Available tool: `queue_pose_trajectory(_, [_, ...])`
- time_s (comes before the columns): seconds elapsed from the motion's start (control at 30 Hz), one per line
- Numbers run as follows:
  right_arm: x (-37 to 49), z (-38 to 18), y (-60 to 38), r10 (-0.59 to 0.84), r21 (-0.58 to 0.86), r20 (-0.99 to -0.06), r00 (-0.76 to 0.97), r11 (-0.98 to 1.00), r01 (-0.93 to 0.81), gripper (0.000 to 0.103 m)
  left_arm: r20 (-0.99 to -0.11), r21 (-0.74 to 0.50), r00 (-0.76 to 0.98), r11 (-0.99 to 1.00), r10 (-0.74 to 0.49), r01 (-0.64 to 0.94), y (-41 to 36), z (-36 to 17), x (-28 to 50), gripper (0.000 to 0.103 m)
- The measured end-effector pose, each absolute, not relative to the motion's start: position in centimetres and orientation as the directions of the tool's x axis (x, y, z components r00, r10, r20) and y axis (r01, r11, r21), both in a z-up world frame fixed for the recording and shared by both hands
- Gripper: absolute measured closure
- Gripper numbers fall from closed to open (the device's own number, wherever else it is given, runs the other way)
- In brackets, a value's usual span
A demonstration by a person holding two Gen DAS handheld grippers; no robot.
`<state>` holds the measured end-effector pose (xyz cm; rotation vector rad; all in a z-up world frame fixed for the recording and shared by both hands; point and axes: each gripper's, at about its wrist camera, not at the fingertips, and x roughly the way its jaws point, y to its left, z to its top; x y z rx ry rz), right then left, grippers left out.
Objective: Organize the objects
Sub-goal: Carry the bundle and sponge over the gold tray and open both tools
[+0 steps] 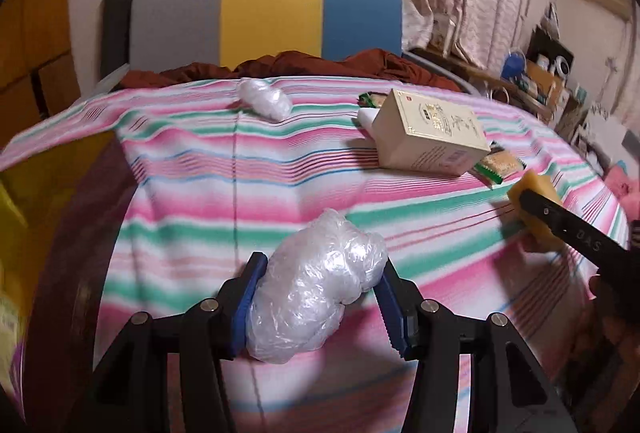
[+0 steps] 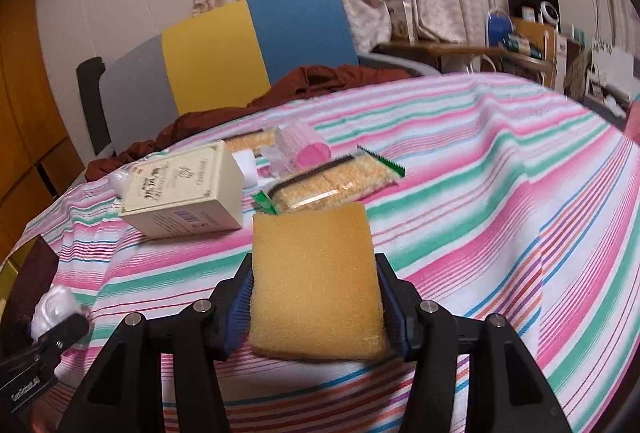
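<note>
Yellow sponge (image 2: pixel 316 281), pink-green striped cloth (image 2: pixel 500 169)

Ahead and left of the right gripper (image 2: pixel 316 307) a box (image 2: pixel 186 189) lies on the table (image 2: pixel 500 193); snack packets (image 2: pixel 336 183) sit just ahead, a chair (image 2: pixel 224 61) behind them.

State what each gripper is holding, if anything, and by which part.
The left gripper clamps a crumpled clear plastic bundle across its lower middle. The right gripper clamps a yellow sponge by its two side edges, near the end.
</note>
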<state>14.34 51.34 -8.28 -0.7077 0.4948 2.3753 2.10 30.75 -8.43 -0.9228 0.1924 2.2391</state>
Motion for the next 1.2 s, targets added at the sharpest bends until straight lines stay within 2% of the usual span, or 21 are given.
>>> queue_pose_trajectory(0.1, [14.0, -8.1, 50.7, 0.451, 0.139, -0.587, -0.672, -0.762, -0.633, 0.047, -0.660, -0.165, -0.495, -0.751, 0.566, -0.639, 29.3, -8.1, 3.4, 0.049])
queue_pose_trajectory(0.17, [13.7, -8.0, 50.3, 0.455, 0.115, -0.588, -0.669, -0.772, -0.625, 0.047, -0.638, -0.239, -0.474, -0.741, 0.607, -0.628, 27.9, -7.2, 4.2, 0.049])
queue_pose_trajectory(0.27, [13.3, -7.9, 49.8, 0.458, 0.089, -0.587, -0.668, -0.783, -0.616, 0.047, -0.616, -0.267, -0.477, -0.736, 0.627, -0.623, 26.6, -5.8, 5.0, 0.049])
queue_pose_trajectory(0.5, [13.3, -7.9, 48.8, 0.463, 0.060, -0.578, -0.672, -0.797, -0.601, 0.047, -0.596, -0.270, -0.537, -0.779, 0.597, -0.566, 21.6, -3.5, 4.4, 0.049])
queue_pose_trajectory(0.67, [13.2, -8.3, 47.8, 0.467, 0.025, -0.578, -0.669, -0.810, -0.586, 0.047, -0.615, -0.314, -0.542, -0.808, 0.573, -0.498, 17.0, -3.4, 3.1, 0.049])
queue_pose_trajectory(0.87, [13.7, -7.8, 46.8, 0.497, -0.002, -0.556, -0.666, -0.802, -0.597, 0.047, -0.656, -0.292, -0.532, -0.830, 0.535, -0.475, 11.8, -3.7, 1.9, 0.047])
queue_pose_trajectory(1.1, [14.1, -4.2, 43.8, 0.426, 0.148, -0.485, -0.764, -0.821, -0.551, 0.047, -0.704, -0.306, -0.477, -0.831, 0.526, -0.464, 8.3, -4.8, 0.6, 0.047])
queue_pose_trajectory(1.2, [13.6, -2.1, 40.9, 0.357, 0.179, -0.440, -0.824, -0.864, -0.470, 0.047, -0.713, -0.289, -0.473, -0.832, 0.517, -0.474, 7.9, -5.3, 0.6, 0.042])
